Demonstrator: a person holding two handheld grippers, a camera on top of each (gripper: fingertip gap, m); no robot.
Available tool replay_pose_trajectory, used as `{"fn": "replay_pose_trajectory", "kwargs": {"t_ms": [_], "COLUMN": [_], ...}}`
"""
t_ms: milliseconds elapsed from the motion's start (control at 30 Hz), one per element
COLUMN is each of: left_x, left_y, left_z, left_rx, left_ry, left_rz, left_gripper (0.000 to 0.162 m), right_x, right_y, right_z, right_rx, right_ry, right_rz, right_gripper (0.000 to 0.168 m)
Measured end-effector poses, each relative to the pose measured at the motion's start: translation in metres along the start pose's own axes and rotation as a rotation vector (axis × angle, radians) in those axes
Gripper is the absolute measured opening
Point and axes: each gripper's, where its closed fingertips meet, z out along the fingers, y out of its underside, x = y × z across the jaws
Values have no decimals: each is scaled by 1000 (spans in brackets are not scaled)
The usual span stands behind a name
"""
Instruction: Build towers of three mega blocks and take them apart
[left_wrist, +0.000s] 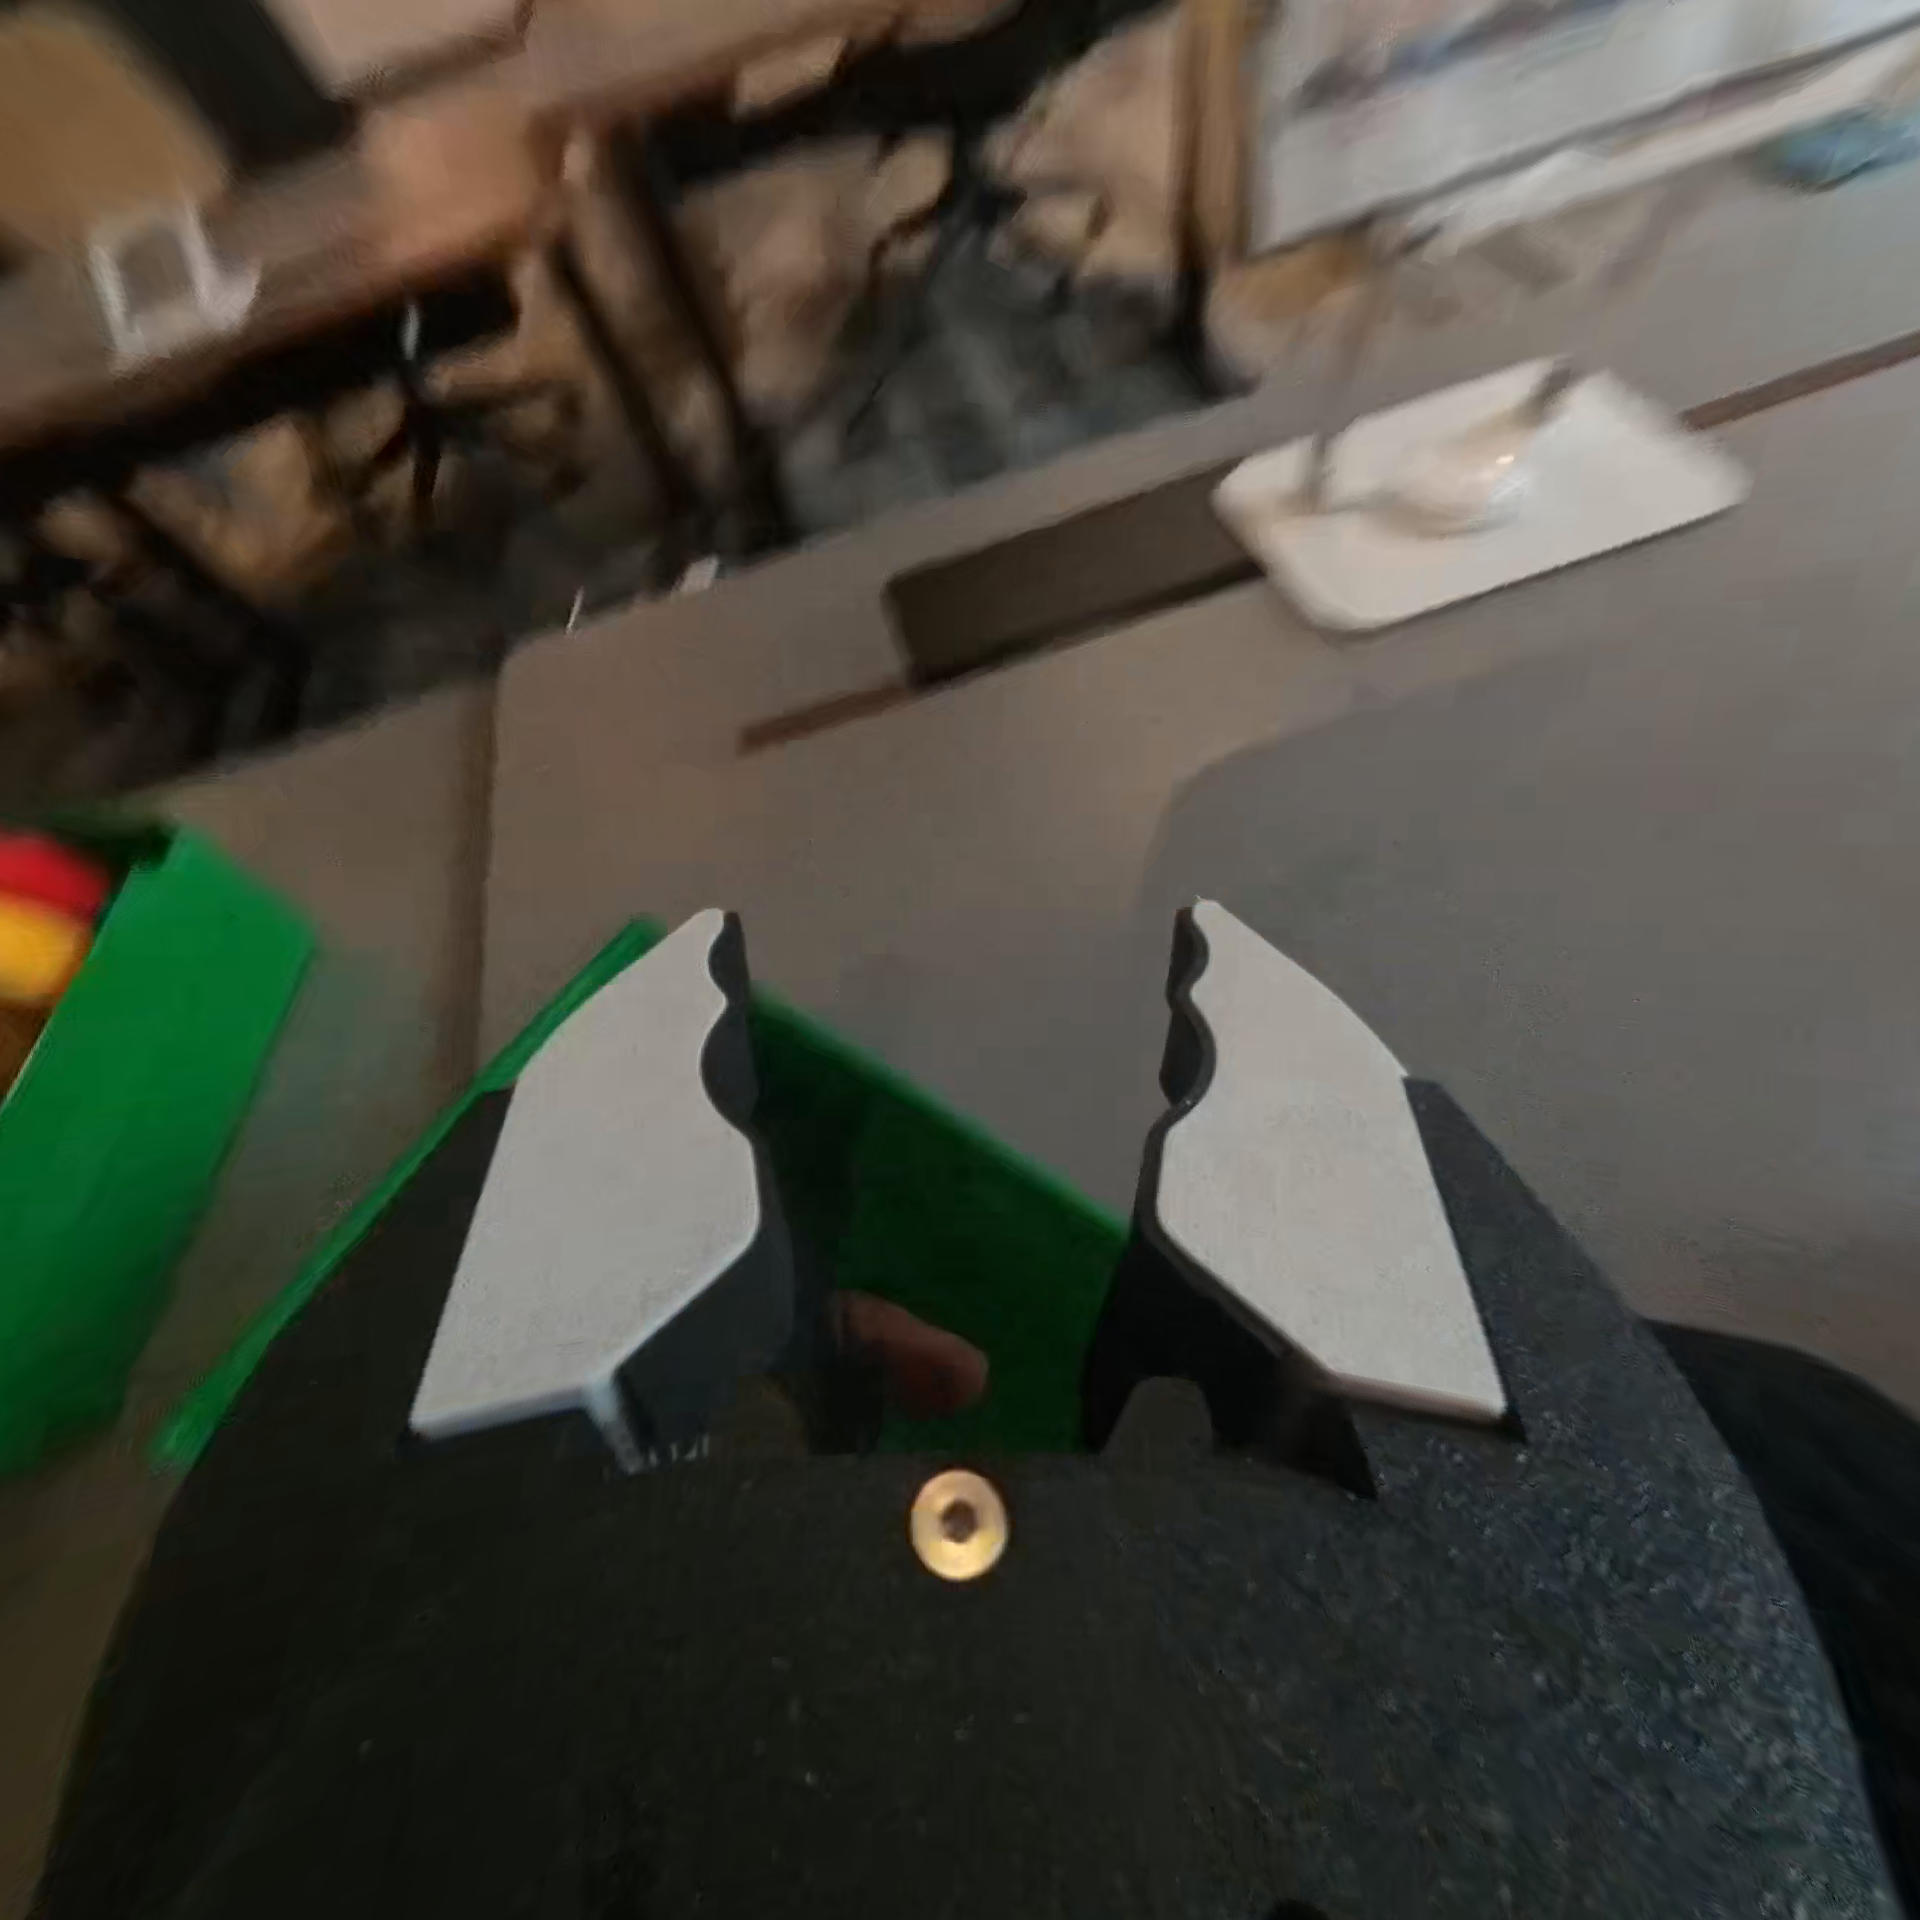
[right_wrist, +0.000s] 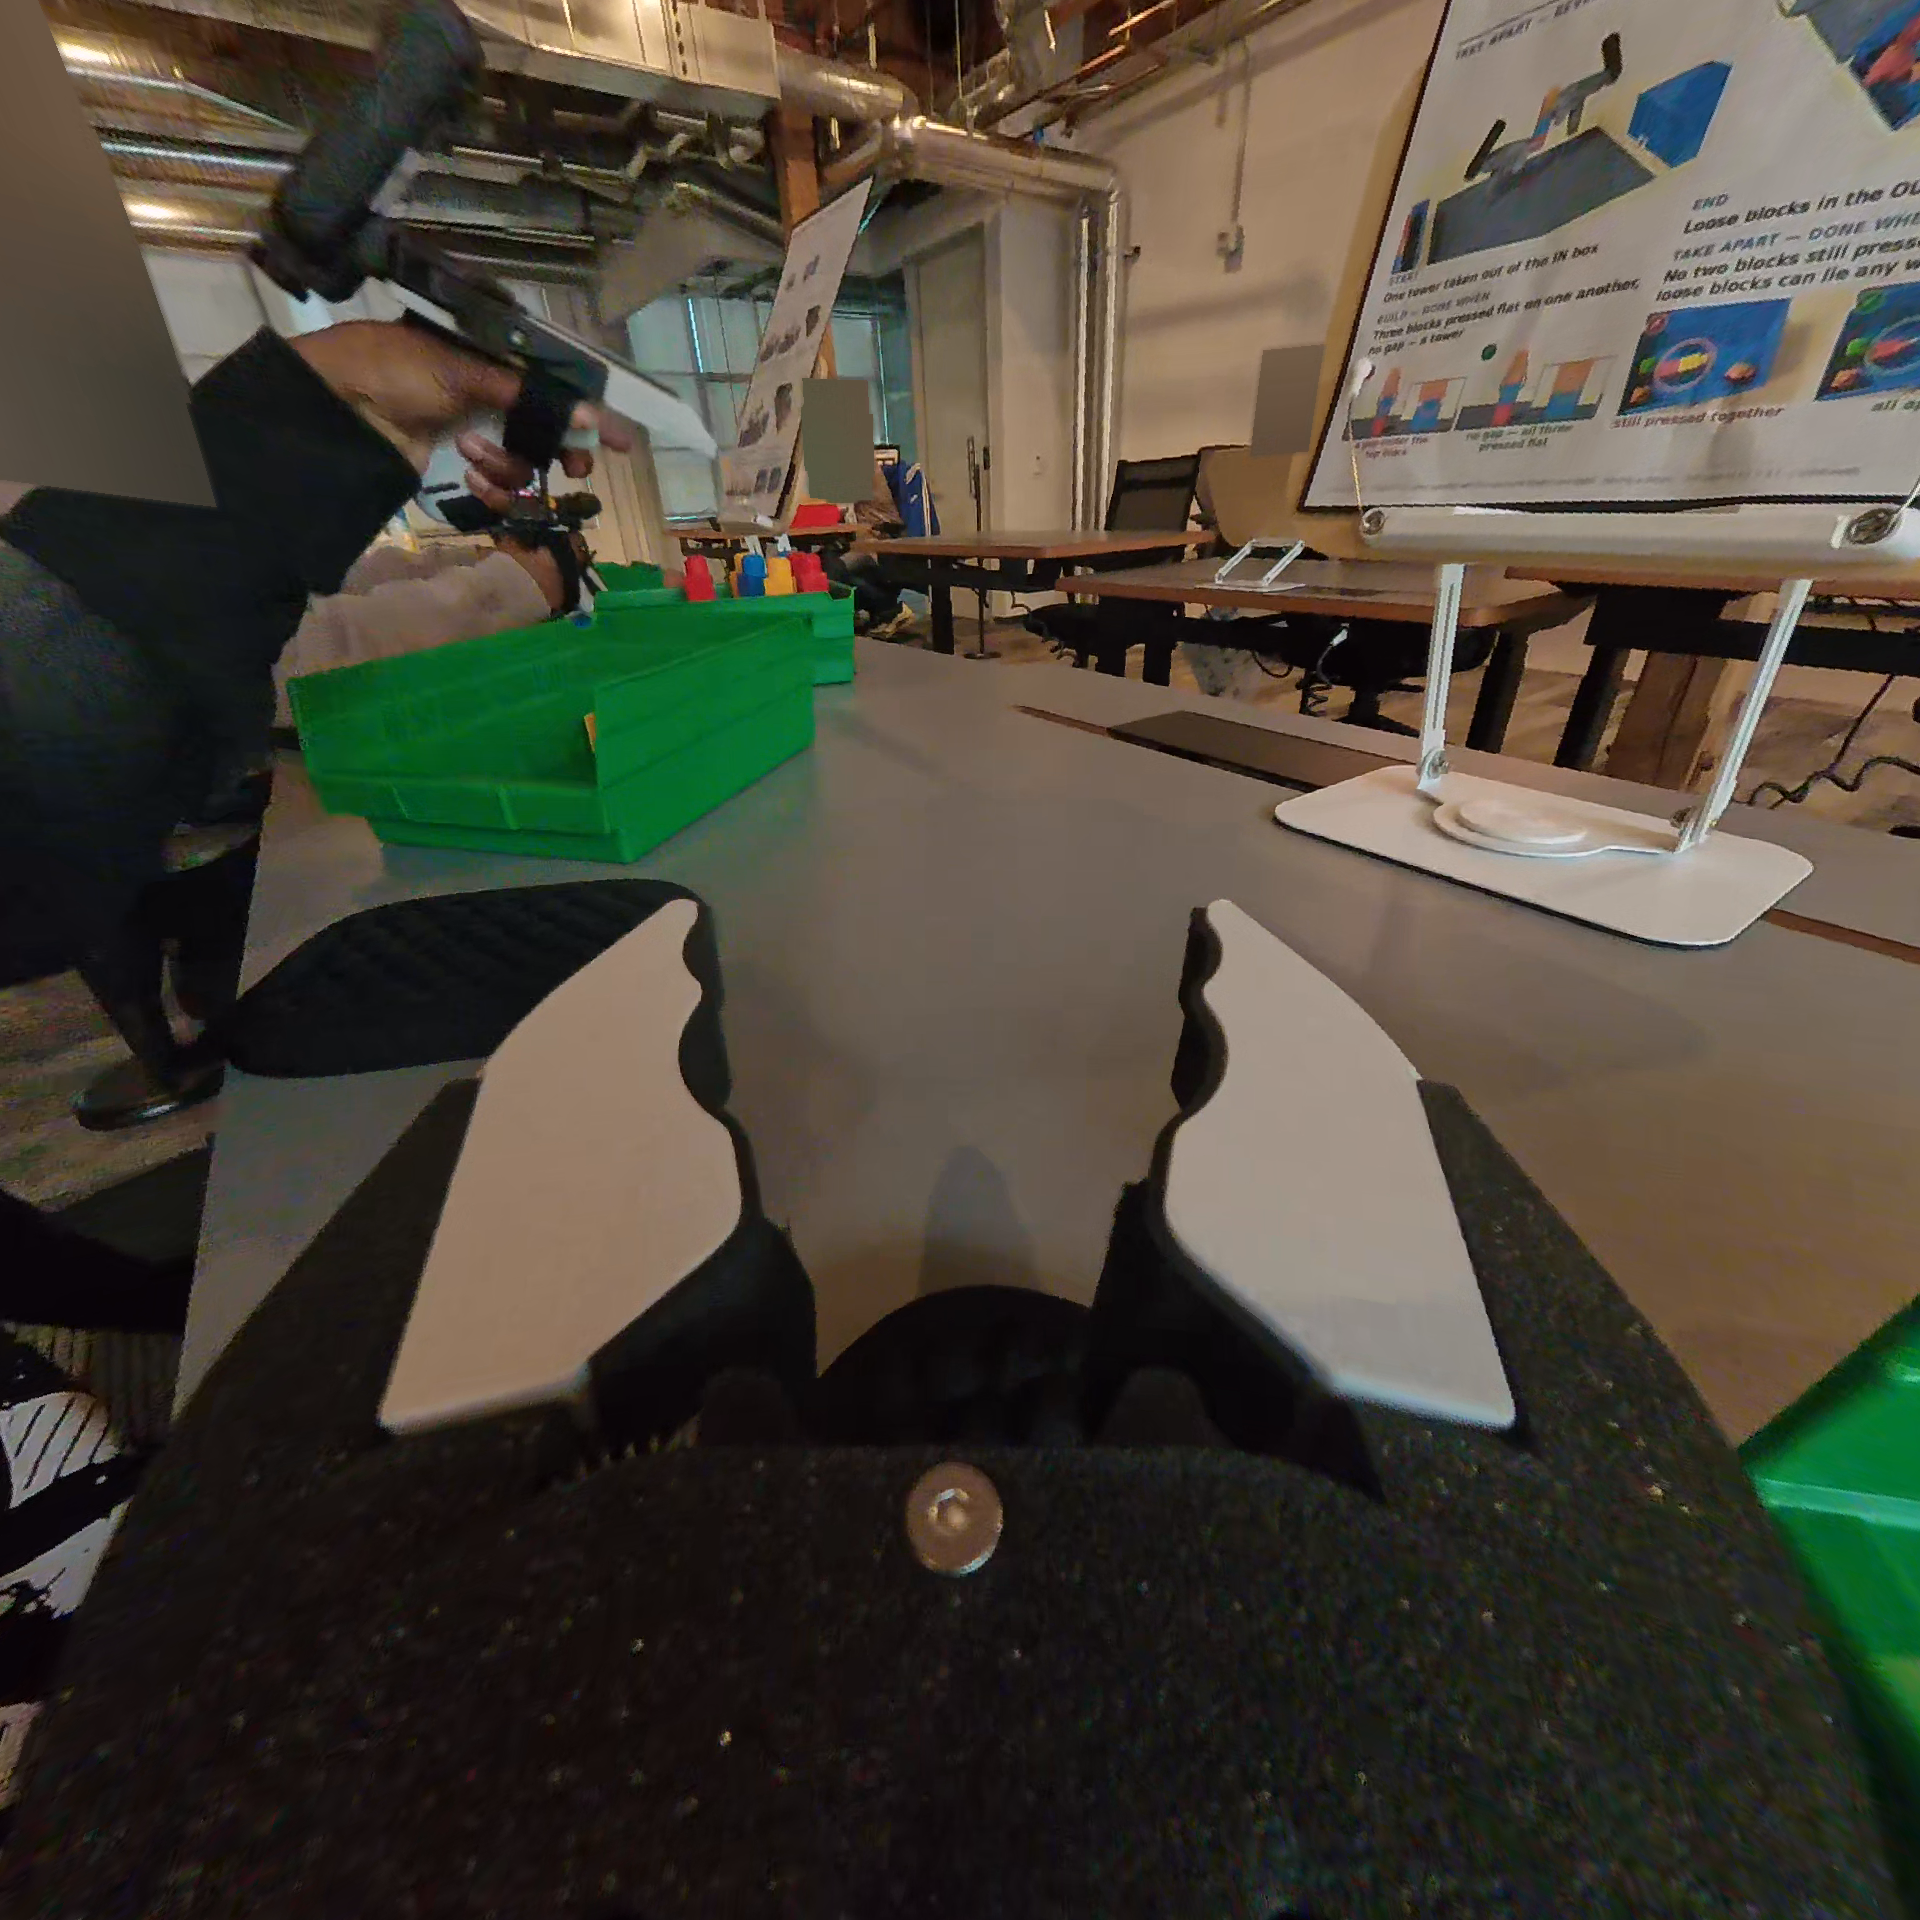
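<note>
**Both Grippers Empty Over the Grey Table**

Over the grey table (right_wrist: 1039, 883) the right gripper (right_wrist: 951, 925) hovers low, its two pale fingers (right_wrist: 592, 1174) spread apart with nothing between them — only bare tabletop shows through the gap. Off to its left, the person's left hand (right_wrist: 416, 390) holds the left gripper (left_wrist: 961, 920) up above a green bin (right_wrist: 561, 727); from its own camera that gripper's jaws also stand apart and hold nothing, with a green bin wall (left_wrist: 935, 1164) just below and behind the fingers. That view is blurred, so little else in it can be told.

Mega blocks (right_wrist: 764, 575) — red, blue and yellow — stand in a farther green bin (right_wrist: 826, 623) behind the near one, well apart from both grippers. In the left wrist view a red and yellow block (left_wrist: 42, 914) peeks from a bin at the left edge.

On the right of the table a white stand (right_wrist: 1538, 842) carries an instruction sheet (right_wrist: 1621, 260). Another green bin corner (right_wrist: 1860, 1455) sits just beside the right gripper.
</note>
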Motion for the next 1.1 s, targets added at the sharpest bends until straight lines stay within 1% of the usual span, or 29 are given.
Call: {"fn": "replay_pose_trajectory", "kwargs": {"t_ms": [67, 200, 300, 400, 467, 700, 733, 833, 900, 967, 1100], "left_x": [-46, -106, -124, -133, -139, -141, -138, -134, -135, -135, -126], "left_y": [35, 113, 155, 180, 187, 208, 211, 220, 221, 211, 163], "left_z": [9, 27, 38, 44, 48, 60, 62, 65, 65, 63, 47], "left_rx": [-182, -512, -649, -721, -734, -772, -774, -782, -769, -725, -543], "left_ry": [-77, -206, -234, -257, -280, -283, -280, -262, -259, -249, -248], "left_rz": [-78, -160, -213, -236, -238, -253, -258, -266, -269, -266, -241], "left_gripper": [78, 74, 73, 72, 68, 63, 59, 40, 39, 39, 38], "right_x": [0, -2, -3, -2, -1, 0, 0, 1, 1, 0, -1], "right_y": [1, 6, 8, 7, 6, 3, 3, 3, 4, 4, 5], "right_z": [1, 4, 6, 5, 5, 2, 2, 2, 3, 3, 4], "right_rx": [-11, -46, -58, -56, -46, -18, -17, -21, -26, -29, -37], "right_ry": [-3, -7, -7, -8, -7, -7, -7, -7, -9, -8, -12], "right_rz": [-1, -14, -20, -11, -5, 9, 9, 13, 13, 11, 1], "right_gripper": [85, 85, 85, 85, 85, 83, 82, 82, 82, 82, 80]}}
